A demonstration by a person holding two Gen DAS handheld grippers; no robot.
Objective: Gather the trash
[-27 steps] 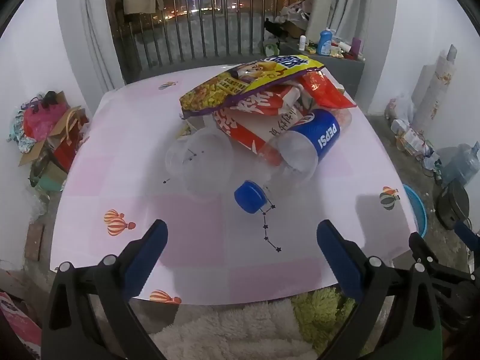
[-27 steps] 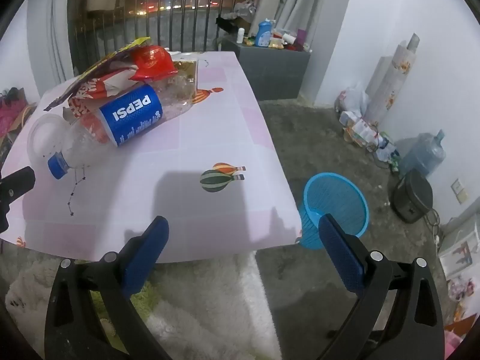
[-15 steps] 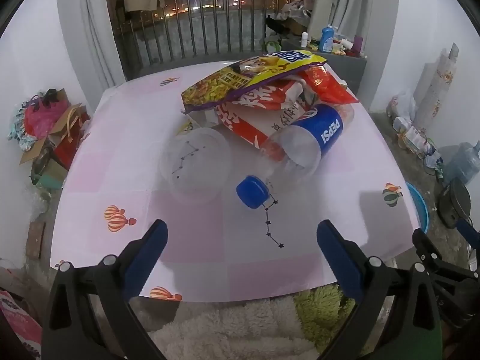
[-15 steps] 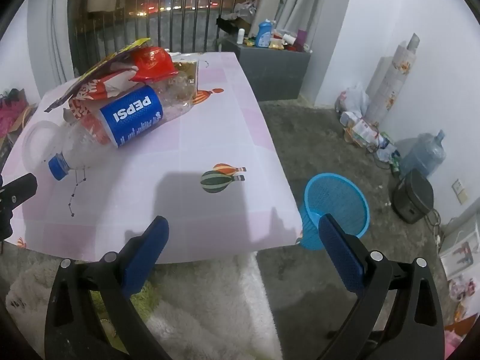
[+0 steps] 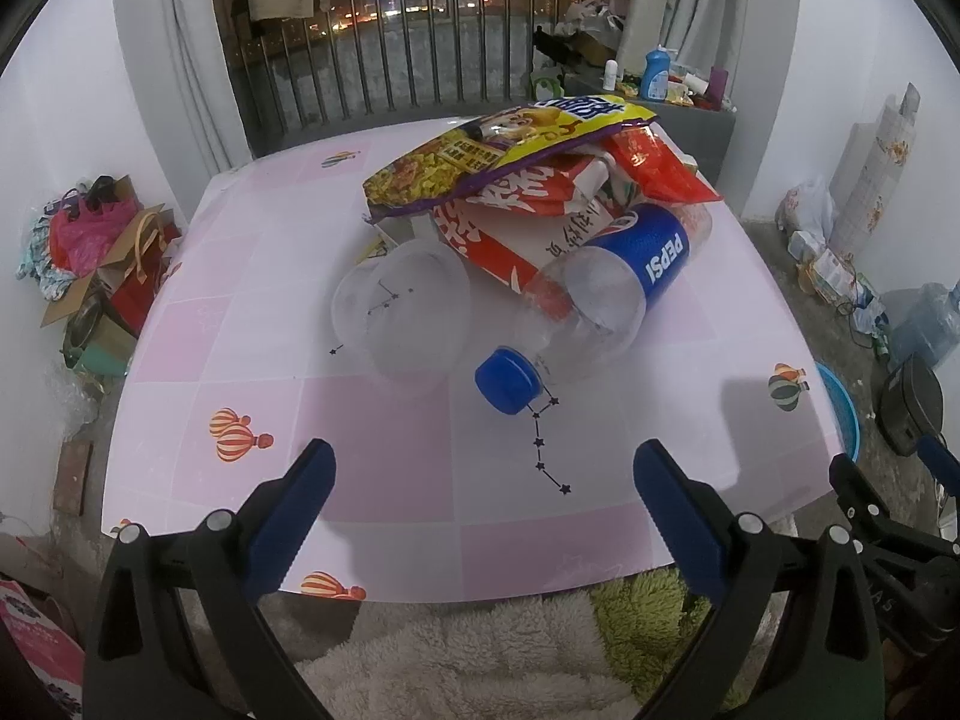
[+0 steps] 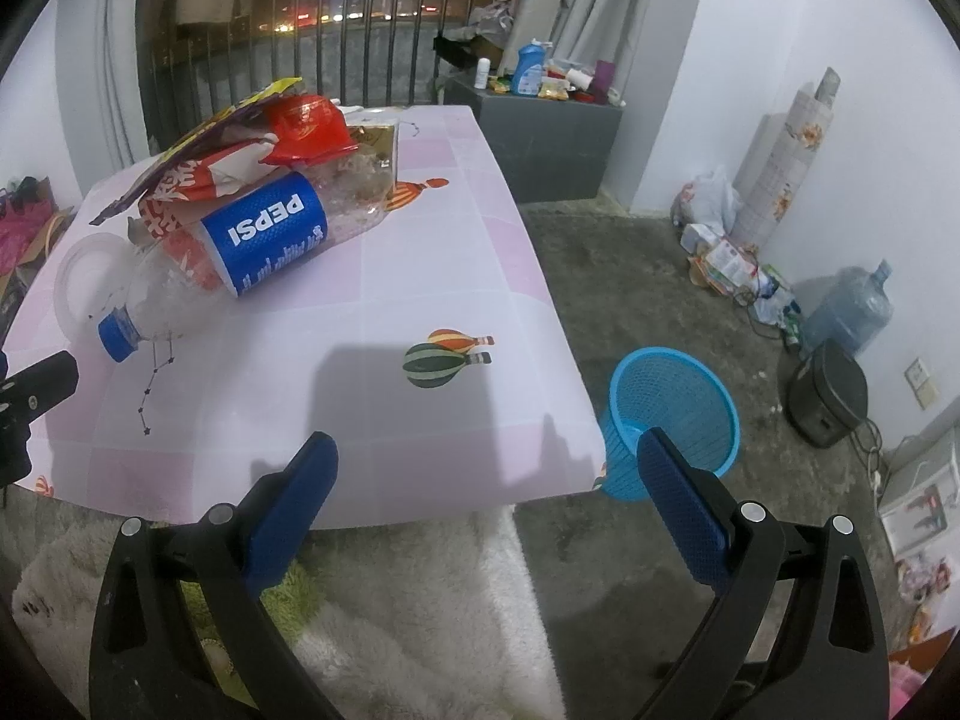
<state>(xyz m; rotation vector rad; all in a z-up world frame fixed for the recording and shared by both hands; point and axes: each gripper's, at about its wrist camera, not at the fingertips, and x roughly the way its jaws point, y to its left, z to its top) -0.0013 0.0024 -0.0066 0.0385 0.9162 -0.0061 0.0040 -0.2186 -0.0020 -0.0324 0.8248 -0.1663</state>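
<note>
Both grippers, left gripper [image 5: 483, 477] and right gripper [image 6: 486, 471], hang empty with jaws apart short of the Pepsi bottle [image 5: 606, 288] on the surface [image 5: 390, 468]; grab it carelessly and your bottle rolls, spilling the wrappers [image 5: 510, 162] leaning on it.

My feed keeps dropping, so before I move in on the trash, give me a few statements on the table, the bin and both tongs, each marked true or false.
1. Both the left tongs and the right tongs are open and empty. True.
2. The Pepsi bottle stands upright. False: it lies on its side, blue cap on, pointing at the near edge of the table.
3. The blue basket stands on the floor beside the table. True.
4. The yellow snack bag lies under the bottle. False: it tops the pile of wrappers.
5. A clear plastic cup lies by the bottle. True.
</note>
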